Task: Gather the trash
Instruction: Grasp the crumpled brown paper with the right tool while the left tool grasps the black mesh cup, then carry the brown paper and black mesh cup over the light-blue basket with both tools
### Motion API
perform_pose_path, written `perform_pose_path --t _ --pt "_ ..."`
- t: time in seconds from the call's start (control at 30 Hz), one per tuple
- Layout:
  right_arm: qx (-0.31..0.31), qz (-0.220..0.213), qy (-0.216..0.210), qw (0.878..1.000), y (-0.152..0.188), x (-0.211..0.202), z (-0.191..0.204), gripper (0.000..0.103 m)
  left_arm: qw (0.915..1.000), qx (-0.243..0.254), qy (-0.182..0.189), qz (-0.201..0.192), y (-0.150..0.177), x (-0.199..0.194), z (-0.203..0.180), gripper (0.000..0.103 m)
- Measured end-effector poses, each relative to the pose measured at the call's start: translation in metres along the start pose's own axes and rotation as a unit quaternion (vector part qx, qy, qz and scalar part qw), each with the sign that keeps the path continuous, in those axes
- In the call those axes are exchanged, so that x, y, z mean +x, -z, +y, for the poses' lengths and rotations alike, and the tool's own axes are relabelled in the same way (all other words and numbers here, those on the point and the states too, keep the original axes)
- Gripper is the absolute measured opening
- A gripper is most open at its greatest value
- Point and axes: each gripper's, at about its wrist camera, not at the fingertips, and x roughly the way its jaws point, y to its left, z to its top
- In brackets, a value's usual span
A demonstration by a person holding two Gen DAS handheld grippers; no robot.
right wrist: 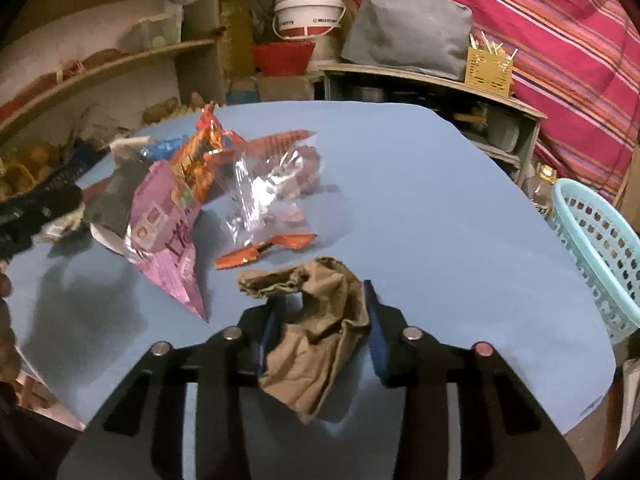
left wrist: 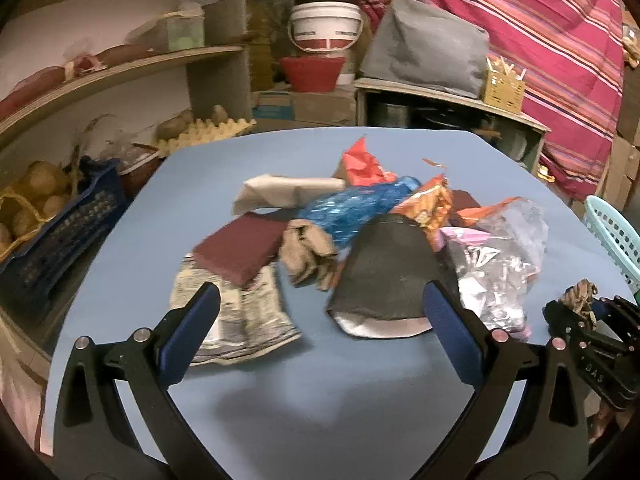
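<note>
A heap of trash lies on the blue table (left wrist: 320, 392): a dark red card (left wrist: 240, 252), a printed wrapper (left wrist: 240, 320), crumpled brown paper (left wrist: 308, 256), a blue foil bag (left wrist: 352, 208), a black pouch (left wrist: 388, 276) and clear plastic (left wrist: 504, 256). My left gripper (left wrist: 320, 312) is open just short of the heap, its fingers either side of the gap between wrapper and pouch. My right gripper (right wrist: 324, 320) is shut on a crumpled brown paper bag (right wrist: 316, 344) and holds it above the table. The right gripper (left wrist: 588, 300) shows at the right edge of the left wrist view. A pink wrapper (right wrist: 168, 240) and an orange wrapper (right wrist: 200, 160) lie to its left.
A light blue perforated basket (right wrist: 600, 256) stands off the table's right edge, also in the left wrist view (left wrist: 616, 236). Shelves (left wrist: 120, 72) and a blue crate with potatoes (left wrist: 60, 232) stand at left. A cabinet (right wrist: 440, 100), buckets and striped cloth stand behind.
</note>
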Motion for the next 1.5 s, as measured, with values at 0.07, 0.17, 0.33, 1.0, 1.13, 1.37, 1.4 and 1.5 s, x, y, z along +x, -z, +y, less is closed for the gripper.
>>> perform_pose_path --t 0.07,0.17,0.33,1.0,1.13,1.37,1.4,1.5 --pt "0.002 -0.005 -0.003 1.0 -0.002 -0.002 -0.006 0.038 1.0 0.003 0.004 0.007 -0.003 0.005 -0.005 0.098" --pt "0.01 -0.014 -0.009 1.0 -0.009 -0.007 -0.015 0.038 0.9996 -0.003 0.019 0.022 -0.007 0.016 -0.012 0.098" --pt "0.013 -0.035 -0.014 0.999 -0.039 -0.013 -0.037 0.038 0.9988 -0.005 0.018 0.046 -0.013 0.037 -0.023 0.098" --pt "0.103 -0.077 -0.003 0.992 -0.08 -0.013 -0.152 0.038 0.9977 0.003 0.033 0.058 -0.029 0.041 -0.041 0.075" --pt "0.122 -0.089 -0.004 0.989 -0.081 -0.027 -0.175 0.038 0.9979 0.014 0.04 0.049 -0.046 0.028 -0.053 0.041" --pt "0.146 -0.077 -0.002 0.986 -0.063 -0.033 -0.21 0.038 0.9971 -0.022 -0.014 0.072 -0.033 0.039 -0.044 0.078" --pt "0.15 -0.075 -0.004 0.986 -0.061 -0.033 -0.215 0.038 0.9975 -0.018 -0.025 0.064 -0.032 0.036 -0.047 0.086" --pt "0.163 -0.07 -0.006 0.984 -0.056 -0.033 -0.226 0.038 0.9976 -0.009 -0.037 0.058 -0.027 0.031 -0.051 0.091"
